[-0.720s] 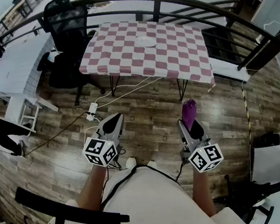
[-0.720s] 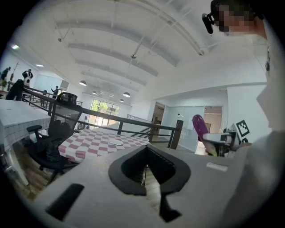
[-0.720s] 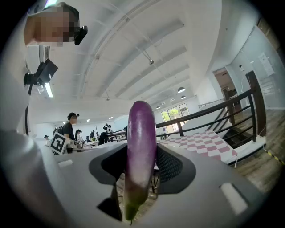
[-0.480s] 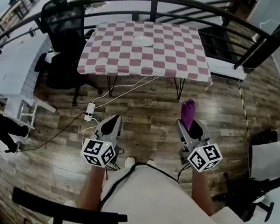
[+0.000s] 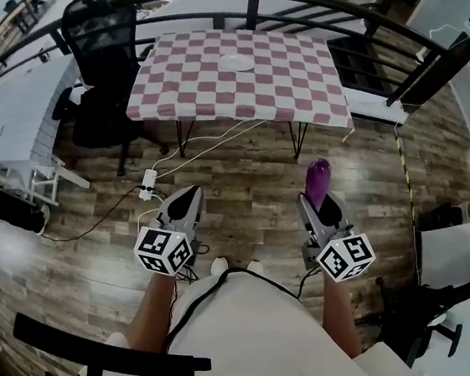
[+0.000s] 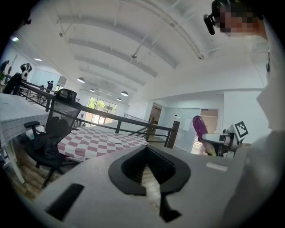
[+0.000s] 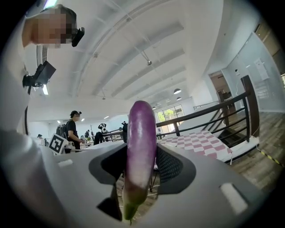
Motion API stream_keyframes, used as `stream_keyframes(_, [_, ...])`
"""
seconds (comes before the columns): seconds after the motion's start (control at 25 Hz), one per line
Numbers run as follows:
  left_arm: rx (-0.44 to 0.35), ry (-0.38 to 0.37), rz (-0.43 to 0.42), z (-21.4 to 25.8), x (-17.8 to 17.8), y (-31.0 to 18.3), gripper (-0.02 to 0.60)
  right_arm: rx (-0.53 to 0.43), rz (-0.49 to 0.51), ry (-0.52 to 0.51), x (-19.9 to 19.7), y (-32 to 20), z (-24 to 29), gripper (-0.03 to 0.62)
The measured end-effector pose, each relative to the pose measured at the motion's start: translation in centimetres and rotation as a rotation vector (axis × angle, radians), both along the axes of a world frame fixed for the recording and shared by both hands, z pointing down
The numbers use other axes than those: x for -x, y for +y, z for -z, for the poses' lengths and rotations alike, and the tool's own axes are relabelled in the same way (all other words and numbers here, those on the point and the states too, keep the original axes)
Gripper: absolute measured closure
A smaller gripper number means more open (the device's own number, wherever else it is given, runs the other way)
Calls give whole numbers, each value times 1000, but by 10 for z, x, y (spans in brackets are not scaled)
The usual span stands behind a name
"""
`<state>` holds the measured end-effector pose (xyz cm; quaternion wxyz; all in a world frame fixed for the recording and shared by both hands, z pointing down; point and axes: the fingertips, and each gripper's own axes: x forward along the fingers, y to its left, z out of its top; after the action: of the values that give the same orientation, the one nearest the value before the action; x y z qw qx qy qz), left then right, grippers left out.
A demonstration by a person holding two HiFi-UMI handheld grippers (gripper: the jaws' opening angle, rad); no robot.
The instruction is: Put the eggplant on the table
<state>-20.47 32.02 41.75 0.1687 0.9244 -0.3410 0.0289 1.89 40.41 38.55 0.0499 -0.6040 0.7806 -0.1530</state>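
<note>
One risk: right gripper (image 5: 323, 209) pinching eggplant (image 5: 317, 179) near stem, overhanging body possibly slipping before reaching checkered table (image 5: 206, 85), frame top; left gripper (image 5: 184, 205) idling, jaws pressed together.

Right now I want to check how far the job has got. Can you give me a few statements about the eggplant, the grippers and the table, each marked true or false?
1. The right gripper holds the eggplant. True.
2. The eggplant lies on the table. False: it is in the gripper's jaws, over the floor and short of the table.
3. A plate sits on the table. True.
4. The left gripper holds a plate. False: nothing is between its jaws.
5. In the head view, the chair stands to the right of the table. False: it stands at the table's left.
</note>
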Motion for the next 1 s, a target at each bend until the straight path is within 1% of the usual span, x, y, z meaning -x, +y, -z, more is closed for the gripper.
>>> stream_keyframes(0.24, [14,-4,-30,-9,17,-5,577,29,-48,-20,7,4,-7,391])
stream_keyframes(0.6, [16,2,-73,-17,42,-19,577,60,-73,-18,42,-1,-17,391])
stream_keyframes(0.8, [20,3,-74,-20,57,-25,577,57,-82,-18,53,-8,-12,391])
stream_keyframes(1.0, [30,6,-57,-25,78,-25,577,65,-70,-5,68,-12,-13,391])
